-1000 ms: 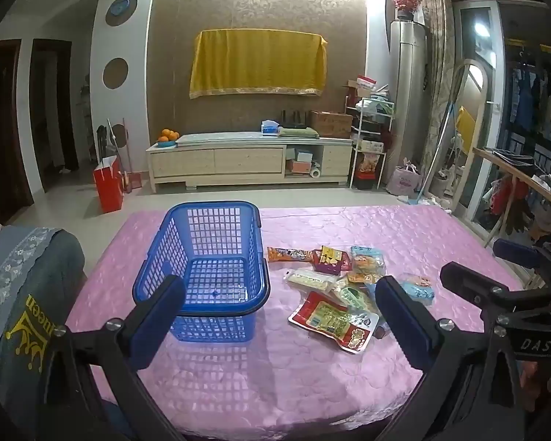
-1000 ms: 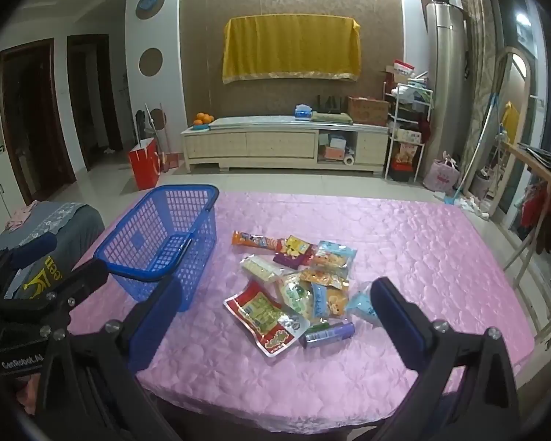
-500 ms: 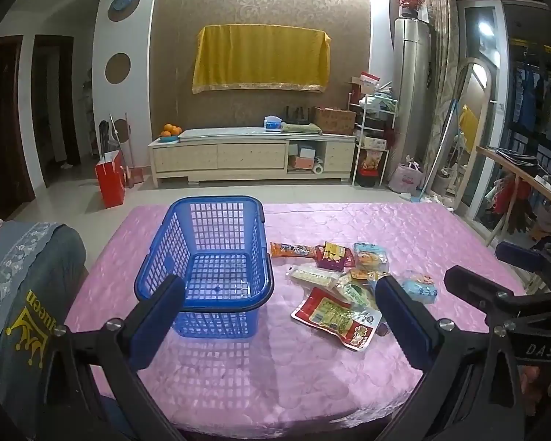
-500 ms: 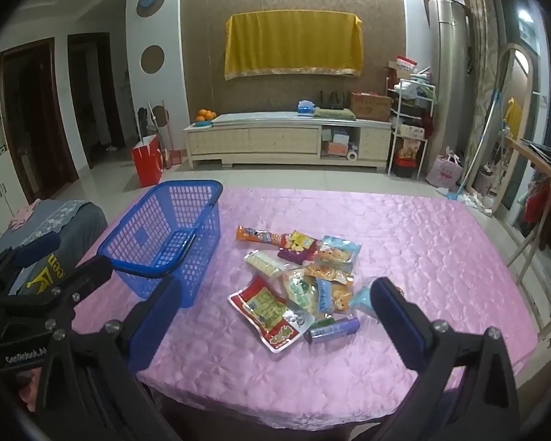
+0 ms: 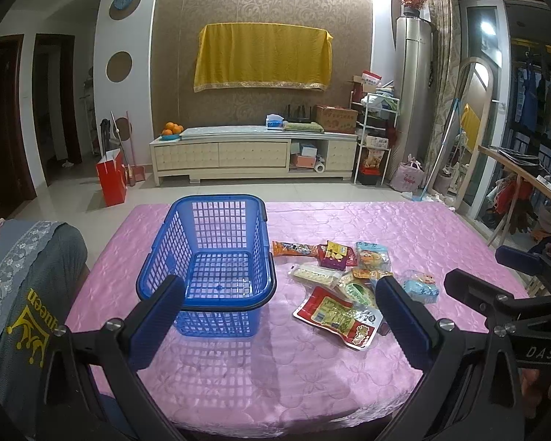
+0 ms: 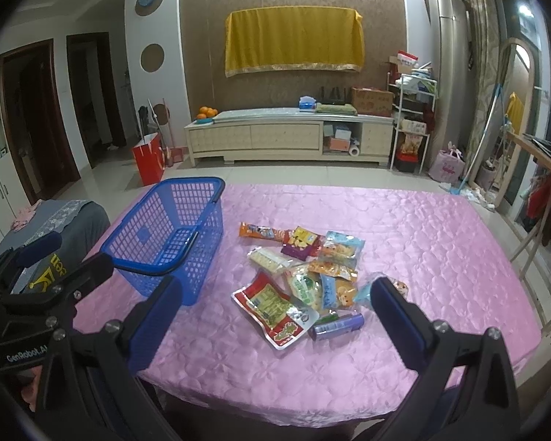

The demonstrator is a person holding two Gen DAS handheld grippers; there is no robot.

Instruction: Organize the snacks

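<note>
From the left wrist, the left claw [image 5: 279,316] is spread wide and holds nothing, above the pink worktop [image 5: 404,228]. A blue basket [image 5: 209,261] stands there with nothing in it, and the snacks [image 5: 341,286] lie in a heap just to its right.

From the right wrist, the right claw [image 6: 275,318] also gapes wide and holds nothing, with the snacks [image 6: 301,275] between its fingers and the basket [image 6: 169,235] to the left.
</note>
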